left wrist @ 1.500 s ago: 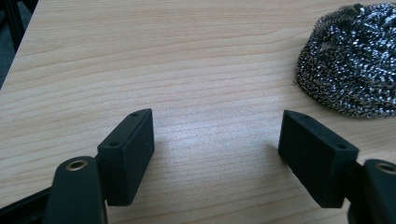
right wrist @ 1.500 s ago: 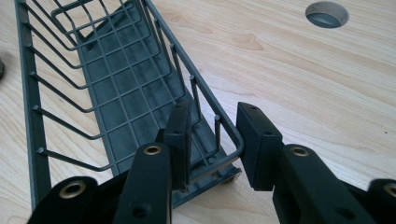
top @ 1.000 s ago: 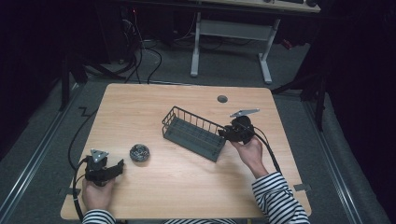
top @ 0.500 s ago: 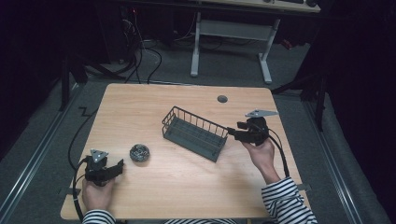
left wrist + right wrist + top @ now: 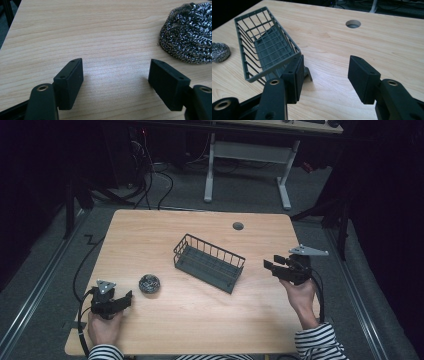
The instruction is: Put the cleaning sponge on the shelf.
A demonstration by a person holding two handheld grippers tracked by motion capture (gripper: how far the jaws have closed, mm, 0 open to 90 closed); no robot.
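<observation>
Right gripper (image 5: 276,266) beside wire basket (image 5: 209,262), fingers spread, empty. Left gripper (image 5: 126,298) likewise spread near steel scourer (image 5: 149,283), probably readying a pick.

There are no words, numbers or signs to read on anything here, not even on the table (image 5: 200,320).

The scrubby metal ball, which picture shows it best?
The left gripper view: the steel wool ball is close, its shiny strands clear, though cut off at the edge. The high view shows it whole but tiny; the right gripper view shows it small at the edge.
</observation>
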